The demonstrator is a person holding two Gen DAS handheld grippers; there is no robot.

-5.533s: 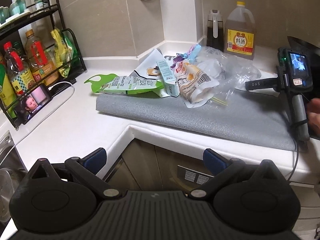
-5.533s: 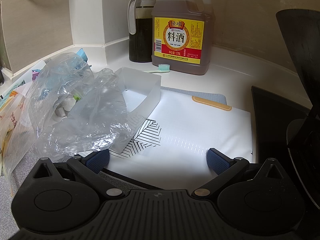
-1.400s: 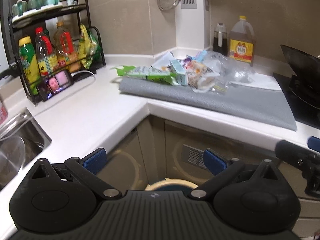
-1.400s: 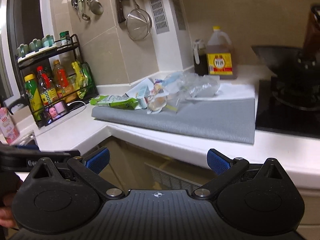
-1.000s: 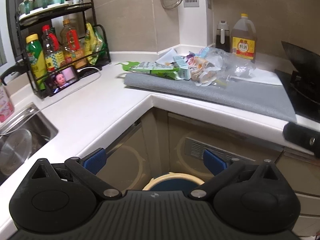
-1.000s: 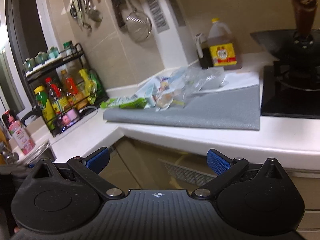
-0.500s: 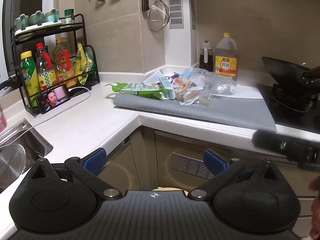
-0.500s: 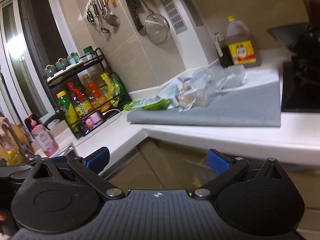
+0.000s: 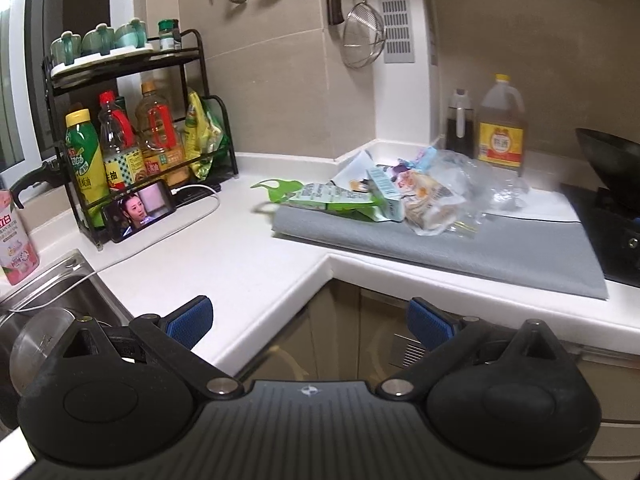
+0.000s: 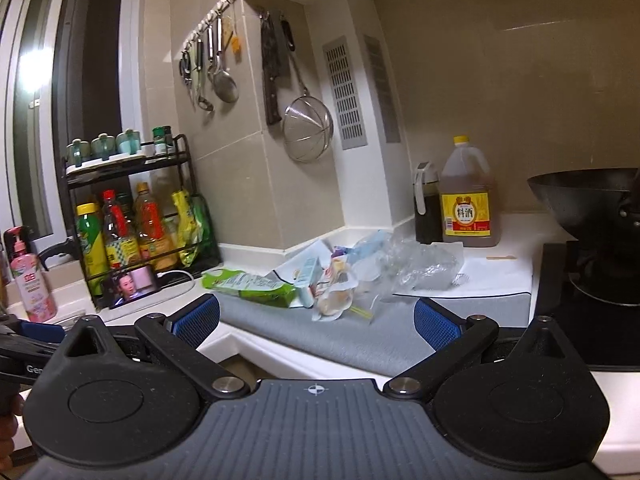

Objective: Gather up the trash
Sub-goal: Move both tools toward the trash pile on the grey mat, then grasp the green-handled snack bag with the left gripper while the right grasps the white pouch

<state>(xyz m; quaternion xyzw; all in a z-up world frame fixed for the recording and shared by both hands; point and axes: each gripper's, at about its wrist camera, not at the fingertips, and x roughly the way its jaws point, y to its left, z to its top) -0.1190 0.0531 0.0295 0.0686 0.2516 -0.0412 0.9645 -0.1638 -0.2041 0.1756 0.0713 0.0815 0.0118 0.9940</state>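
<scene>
A pile of trash lies on a grey mat (image 9: 460, 252) on the corner counter: a green snack wrapper (image 9: 328, 198), a small teal carton (image 9: 386, 194), a printed pouch (image 9: 430, 208) and a crumpled clear plastic bag (image 9: 476, 176). The same pile shows in the right wrist view: wrapper (image 10: 250, 286), pouch (image 10: 334, 292), clear bag (image 10: 420, 264). My left gripper (image 9: 308, 320) is open and empty, held back from the counter edge. My right gripper (image 10: 316, 318) is open and empty, also well short of the pile.
A black rack of bottles (image 9: 132, 148) and a phone (image 9: 138, 210) stand at the left by a sink (image 9: 52, 304). A cooking wine jug (image 9: 502, 128) and dark bottle (image 9: 460, 128) stand behind the pile. A wok (image 10: 588, 200) sits on the stove at right. Utensils hang on the wall.
Both grippers have drawn back from the pile and risen, so the views now look across the counter. The bin seen below a second ago is out of view.
</scene>
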